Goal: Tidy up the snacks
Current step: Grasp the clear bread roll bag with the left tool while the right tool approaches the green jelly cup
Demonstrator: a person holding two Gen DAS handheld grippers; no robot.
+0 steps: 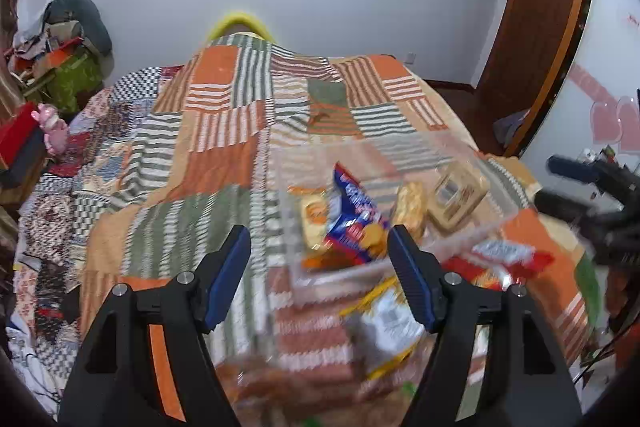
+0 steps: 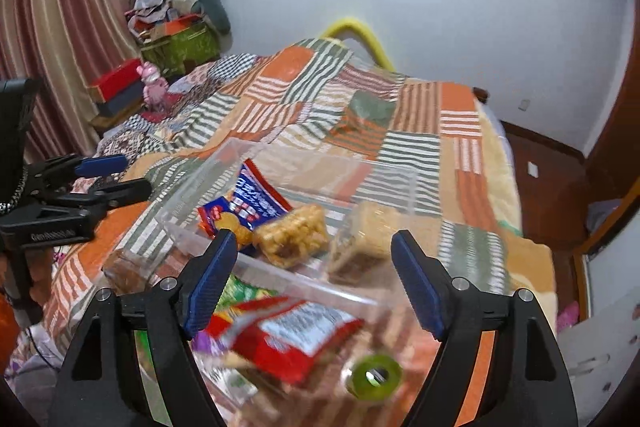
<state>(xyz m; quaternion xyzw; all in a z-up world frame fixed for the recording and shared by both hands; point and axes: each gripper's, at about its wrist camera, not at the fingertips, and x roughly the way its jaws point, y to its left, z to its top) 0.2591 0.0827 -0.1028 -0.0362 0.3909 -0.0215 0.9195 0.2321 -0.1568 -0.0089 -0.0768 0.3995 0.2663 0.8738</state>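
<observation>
A clear plastic box (image 2: 192,183) sits on the patchwork bed and holds a blue cracker packet (image 2: 244,203), a golden puffed snack bar (image 2: 292,235) and a pale bar (image 2: 360,239). In the left wrist view the box (image 1: 296,267) shows the blue packet (image 1: 356,223) and yellow snacks. A red packet (image 2: 288,339) lies in front of the box, also in the left wrist view (image 1: 508,259). A yellow-white packet (image 1: 388,323) lies near. My left gripper (image 1: 320,267) is open and empty before the box. My right gripper (image 2: 312,275) is open and empty above the red packet.
A green round item (image 2: 374,377) and a green packet (image 2: 240,291) lie near the red packet. A brown snack (image 2: 124,271) lies left of the box. A red box (image 2: 116,83) and pink toy (image 2: 152,87) stand beside the bed. A wooden door (image 1: 536,27) is at right.
</observation>
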